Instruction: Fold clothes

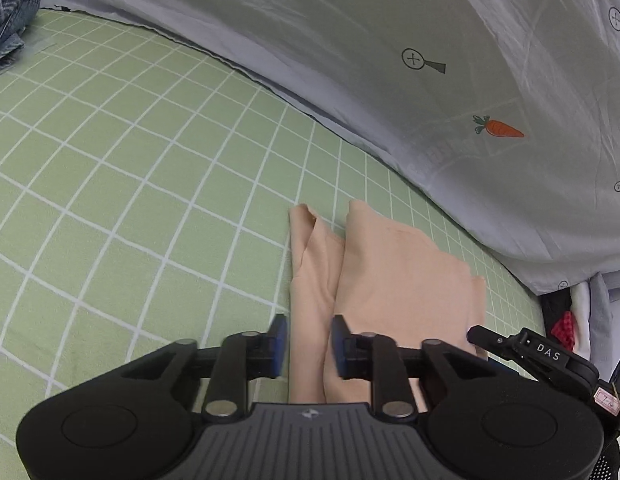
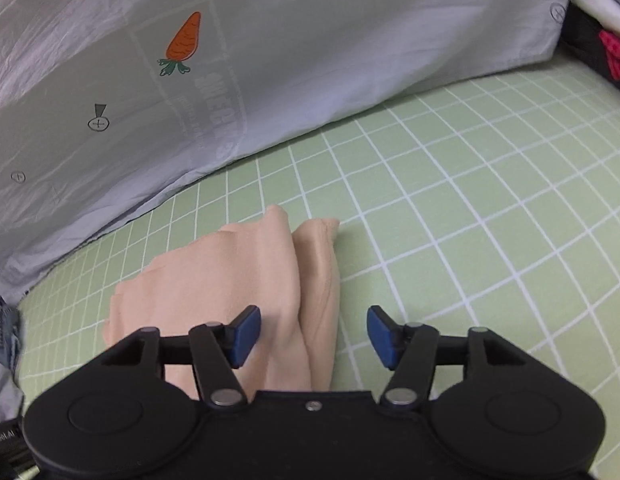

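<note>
A peach garment lies folded into a narrow stack on the green checked bed sheet. My left gripper hovers over its left fold, blue pads a small gap apart, and the cloth below shows flat between them. Nothing looks pinched. In the right wrist view the same garment runs under my right gripper, which is wide open. Its left pad is over the cloth and its right pad over bare sheet. The near end of the garment is hidden under both gripper bodies.
A grey quilt with a carrot print is bunched along the far side of the bed. Blue denim and plaid clothes lie at the far left. Dark and red items sit past the bed's corner.
</note>
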Demonstrator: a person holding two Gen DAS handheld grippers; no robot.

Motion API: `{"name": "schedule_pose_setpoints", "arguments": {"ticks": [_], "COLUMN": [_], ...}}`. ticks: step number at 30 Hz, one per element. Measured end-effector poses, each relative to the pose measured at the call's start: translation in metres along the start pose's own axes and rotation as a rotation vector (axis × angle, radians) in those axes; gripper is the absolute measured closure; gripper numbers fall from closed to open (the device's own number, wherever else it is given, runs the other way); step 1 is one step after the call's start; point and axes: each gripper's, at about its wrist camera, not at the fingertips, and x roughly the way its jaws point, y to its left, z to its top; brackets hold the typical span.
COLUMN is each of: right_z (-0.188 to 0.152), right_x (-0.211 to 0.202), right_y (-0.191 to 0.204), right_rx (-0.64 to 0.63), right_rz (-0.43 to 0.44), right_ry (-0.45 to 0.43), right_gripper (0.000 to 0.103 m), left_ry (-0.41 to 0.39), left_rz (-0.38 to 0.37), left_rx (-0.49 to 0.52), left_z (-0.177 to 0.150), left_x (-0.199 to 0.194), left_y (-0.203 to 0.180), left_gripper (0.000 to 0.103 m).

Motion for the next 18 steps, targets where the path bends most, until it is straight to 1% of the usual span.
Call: {"name": "schedule_pose_setpoints", "arguments": {"ticks": [1, 2, 3, 5, 7, 9, 11, 12, 14, 15, 16, 18], "right_z": [-0.002, -0.004, -0.006, -0.008, -0.009, -0.010, -0.012, -0.012, -0.013, -0.015, -0.017, -0.021], "right_x": [0.000, 0.000, 0.000, 0.000, -0.001, 0.000, 0.000, 0.000, -0.001, -0.005, -0.011, -0.022], "right_y": [-0.003, -0.005, -0.005, -0.003, -0.001, 0.003, 0.008, 0.010, 0.015, 0.016, 0.016, 0.017], "right_rx": [0.027, 0.055, 0.056, 0.035, 0.033, 0.005, -0.025, -0.037, -0.061, -0.066, -0.070, -0.077], "right_rz": [0.014, 0.029, 0.035, 0.035, 0.032, 0.032, 0.038, 0.046, 0.061, 0.058, 0.051, 0.036], "right_ry": [0.011, 0.023, 0.029, 0.026, 0.029, 0.031, 0.034, 0.036, 0.041, 0.031, 0.016, -0.015], "right_gripper": [0.035, 0.035, 0.034, 0.033, 0.033, 0.034, 0.046, 0.060, 0.070, 0.083, 0.086, 0.088], "left_ry": [0.003, 0.006, 0.015, 0.033, 0.045, 0.057, 0.061, 0.063, 0.071, 0.072, 0.072, 0.064], "left_rz": [0.006, 0.013, 0.009, 0.000, -0.010, -0.022, -0.030, -0.033, -0.063, -0.073, -0.083, -0.118], "left_rx": [0.013, 0.027, 0.026, 0.020, 0.036, 0.050, 0.053, 0.055, 0.034, 0.025, 0.017, 0.045], "left_z": [-0.002, -0.004, -0.005, -0.009, -0.011, -0.012, -0.013, -0.013, -0.014, -0.015, -0.015, -0.018], "left_x": [0.001, 0.001, 0.003, 0.009, 0.014, 0.019, 0.021, 0.023, 0.024, 0.024, 0.023, 0.017], "left_y": [-0.003, -0.006, -0.009, -0.013, -0.018, -0.022, -0.023, -0.024, -0.022, -0.022, -0.023, -0.031], "left_gripper": [0.052, 0.051, 0.050, 0.047, 0.044, 0.044, 0.046, 0.046, 0.068, 0.088, 0.091, 0.093]}}
